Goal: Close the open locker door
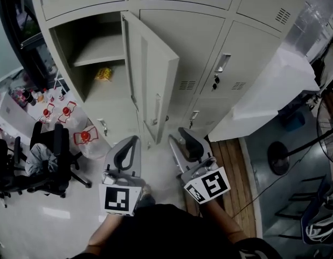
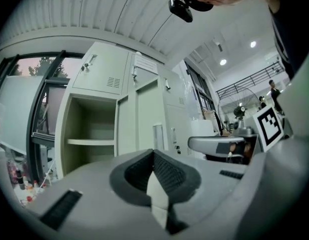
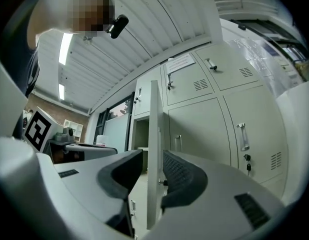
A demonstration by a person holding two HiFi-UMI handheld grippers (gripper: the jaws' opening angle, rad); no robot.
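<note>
Head view, door: the open locker door (image 1: 150, 74) stands swung out toward you, roughly square to the lockers, with its free edge nearest you. The compartment (image 1: 67, 53) behind it shows a shelf (image 1: 99, 53) and a yellow packet (image 1: 104, 73).
Head view, grippers: your left gripper (image 1: 126, 154) and right gripper (image 1: 184, 140) sit low in front of the door, close to it but touching nothing.
Head view, handling: it looks like thin painted sheet metal, so expect it to be light, stiff and free on its hinges. The paint is likely slick, so pinching the edge would be a poor hold.
Head view, where to take it: push flat on the outer face near the handle (image 1: 157, 110), far from the hinge side.
Left gripper view, state: the left gripper (image 2: 154, 156) has its jaws together with nothing in them. The door (image 2: 144, 119) shows its inner face beyond.
Right gripper view, state: the right gripper (image 3: 152, 159) has its jaws apart and holds nothing. The door (image 3: 153, 134) lines up edge-on through the gap, with neither pad pressing on it.
Right gripper view, caution: a light door may bounce off the frame, so ease it shut and press at the end.
</note>
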